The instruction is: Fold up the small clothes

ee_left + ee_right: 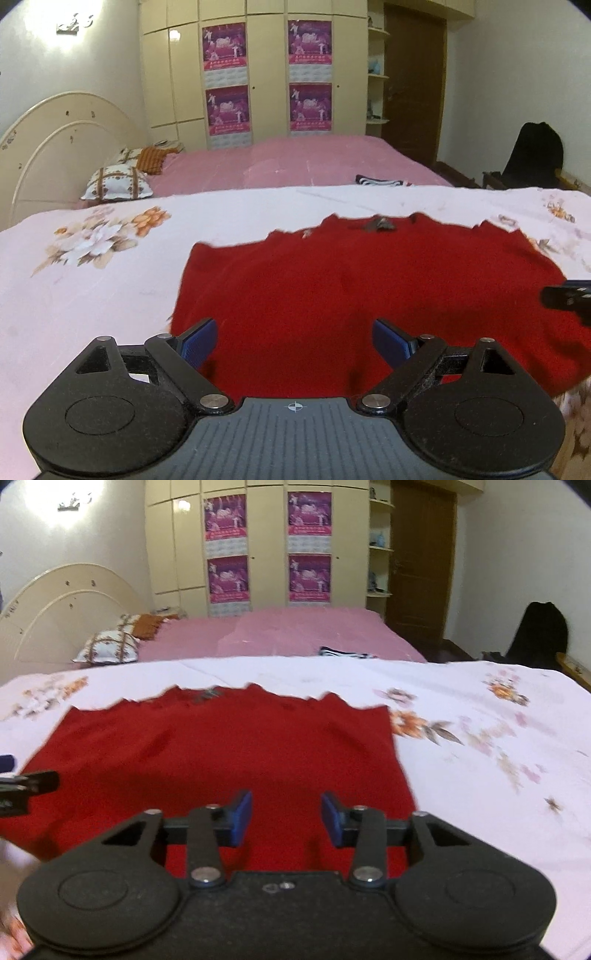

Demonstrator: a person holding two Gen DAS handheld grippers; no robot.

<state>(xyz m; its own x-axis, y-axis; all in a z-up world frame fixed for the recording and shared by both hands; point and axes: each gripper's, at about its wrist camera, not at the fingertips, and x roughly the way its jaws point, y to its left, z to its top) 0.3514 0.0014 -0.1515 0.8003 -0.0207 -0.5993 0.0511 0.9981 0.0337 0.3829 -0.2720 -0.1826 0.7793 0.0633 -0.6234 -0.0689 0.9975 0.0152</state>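
Biggest risk here is the left gripper (293,341) — jaws spread wide, holding nothing — grabbing only the top layer near the left edge, so the fold drags crooked. The right gripper (286,818) is spread and empty too. The red garment (369,288) lies flat on the floral sheet (92,266), its far edge wavy and blurred.

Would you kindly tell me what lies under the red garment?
The red garment lies spread on a pale floral bedsheet, which shows around its edges. Whatever sits beneath the cloth's middle is covered and cannot be seen.
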